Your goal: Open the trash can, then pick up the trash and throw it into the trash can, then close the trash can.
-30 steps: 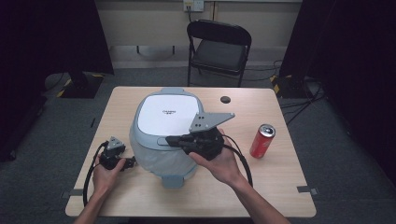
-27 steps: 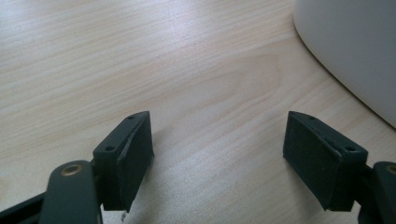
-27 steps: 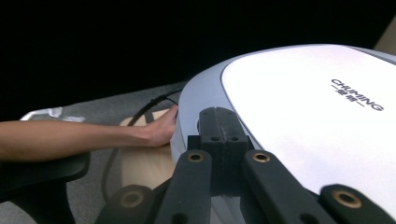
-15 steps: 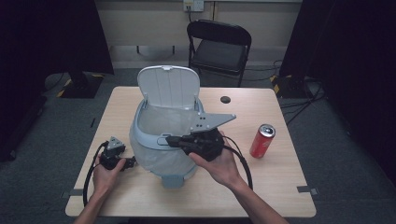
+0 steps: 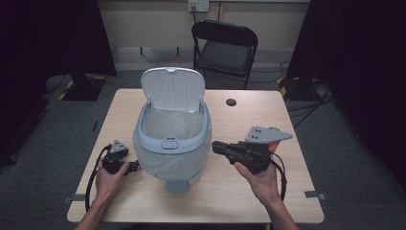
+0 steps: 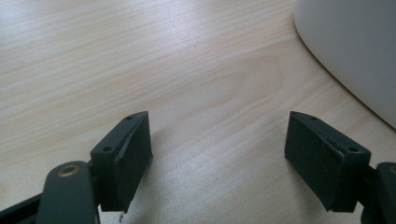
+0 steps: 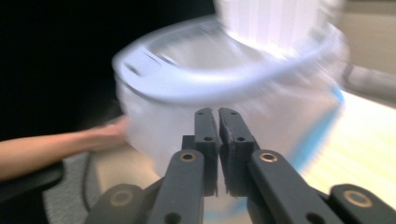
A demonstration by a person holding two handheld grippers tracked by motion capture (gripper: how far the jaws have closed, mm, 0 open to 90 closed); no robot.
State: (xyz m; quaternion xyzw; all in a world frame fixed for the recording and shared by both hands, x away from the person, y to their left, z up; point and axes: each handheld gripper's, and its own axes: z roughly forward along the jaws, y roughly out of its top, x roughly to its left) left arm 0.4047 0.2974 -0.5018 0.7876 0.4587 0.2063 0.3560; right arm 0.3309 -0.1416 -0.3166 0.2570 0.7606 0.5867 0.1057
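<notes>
One pale blue-grey plastic bin (image 5: 172, 143) w/ a hinged lid sits mid-worktop, toward the person's side; its white ribbed lid (image 5: 173, 90) stands up at the far rim, so the top is open. Clear plastic liner (image 5: 173, 125) inside, folded over the rim. Small latch tab at the front rim and a foot pedal at the base, both facing the person.

Right hand-held gripper (image 5: 215, 145) is level w/ the bin's upper half, just right of the bin wall, tips pointing at it; can't tell from the high view whether the tips touch it. In the right gripper view its jaws are nearly together, only a thin slit between the pads, nothing in them; they have just been opening a little. That view is motion-blurred, bin rim and liner straight ahead.

Left hand-held gripper (image 5: 136, 166) lies low by the bin's left base, held in the left hand (image 5: 111, 178) resting on the light wooden worktop (image 5: 239, 201). Left gripper view: jaws wide apart, bare wood between them, curved bin wall at upper right, not touching.

Further out: small black round disc (image 5: 231, 102) on the worktop's far right part, black folding chair (image 5: 224, 48) behind the worktop.
</notes>
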